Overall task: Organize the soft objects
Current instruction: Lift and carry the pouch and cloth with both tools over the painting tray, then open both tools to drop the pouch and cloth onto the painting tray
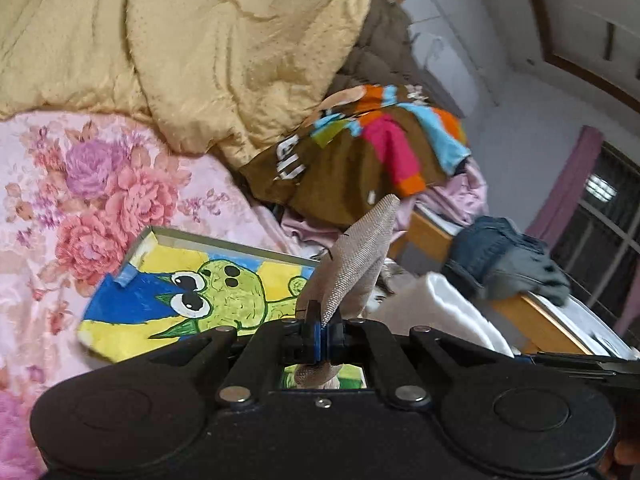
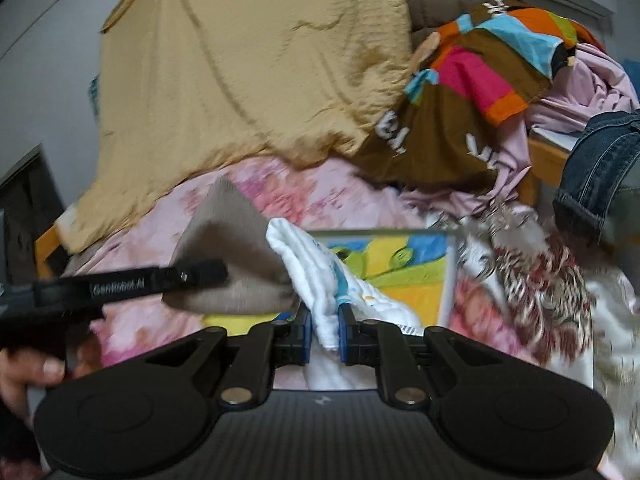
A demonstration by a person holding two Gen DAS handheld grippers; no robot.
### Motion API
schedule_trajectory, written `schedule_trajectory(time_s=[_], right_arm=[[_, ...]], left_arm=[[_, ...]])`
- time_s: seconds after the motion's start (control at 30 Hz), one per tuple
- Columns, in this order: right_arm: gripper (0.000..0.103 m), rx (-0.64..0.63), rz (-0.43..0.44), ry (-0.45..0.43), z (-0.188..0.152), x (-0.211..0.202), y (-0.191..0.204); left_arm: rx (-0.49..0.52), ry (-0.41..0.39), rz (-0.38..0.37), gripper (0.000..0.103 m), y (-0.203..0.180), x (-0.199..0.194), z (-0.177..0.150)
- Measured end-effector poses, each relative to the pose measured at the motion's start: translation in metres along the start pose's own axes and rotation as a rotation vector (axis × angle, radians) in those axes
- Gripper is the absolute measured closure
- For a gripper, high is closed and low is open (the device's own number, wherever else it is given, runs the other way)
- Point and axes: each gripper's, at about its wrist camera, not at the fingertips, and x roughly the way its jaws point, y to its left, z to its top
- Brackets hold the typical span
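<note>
My left gripper (image 1: 322, 326) is shut on a grey-brown knitted cloth (image 1: 354, 256) that stands up from its pads. In the right wrist view the same grey-brown cloth (image 2: 228, 240) hangs from the left gripper's black finger (image 2: 192, 274) at the left. My right gripper (image 2: 324, 330) is shut on a white cloth (image 2: 316, 272) with small blue marks, bunched between the blue pads. Both cloths hang above a shallow box (image 1: 192, 292) painted with a green cartoon creature on yellow and blue; the same box (image 2: 400, 268) lies on the pink floral bed sheet (image 1: 80, 184).
A tan quilt (image 1: 200, 48) is heaped at the back of the bed. A brown garment with bright stripes (image 1: 360, 148) lies on lilac fabric. Jeans (image 2: 600, 168) hang over the wooden bed rail (image 1: 532, 316). A patterned red-white cloth (image 2: 532, 280) lies right of the box. A hand (image 2: 24, 376) shows at lower left.
</note>
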Motion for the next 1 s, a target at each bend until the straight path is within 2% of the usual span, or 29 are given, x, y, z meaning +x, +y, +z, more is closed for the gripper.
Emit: schedule_trajectory(time_s=[0.17,0.27,0.43,0.6,0.73,0.9,0.97,1.0], right_arm=[[0.088,0.028,-0.087,-0.030,0.007,0.046,-0.023],[0.088,0.049,-0.100,-0.024,0.007,0.060,-0.030],[0.086,0.051,-0.123,0.051,-0.009,0.083,-0.026],[0.082,0.047,-0.113,0.111,-0.021,0.093,-0.014],[0.078,0.015,-0.117,0.114,-0.023,0.093,-0.004],[0.070,0.040,-0.115,0.118,-0.020,0.094,-0.008],[0.065,0.051,-0.116,0.128,-0.022,0.095,-0.010],[0.061,0.053,-0.113,0.132,-0.022,0.096,-0.011]], left_arm=[[-0.085,0.036,0.051,0.102,0.007,0.057,0.001],[-0.130,0.074,0.096,0.102,0.019,0.081,-0.005],[-0.189,0.175,0.198,0.102,0.039,0.109,-0.017],[-0.187,0.231,0.275,0.099,0.049,0.116,-0.022],[-0.171,0.273,0.323,0.095,0.054,0.117,-0.024],[-0.141,0.301,0.356,0.083,0.055,0.118,-0.025],[-0.129,0.310,0.371,0.080,0.055,0.118,-0.025],[-0.130,0.315,0.374,0.075,0.055,0.118,-0.024]])
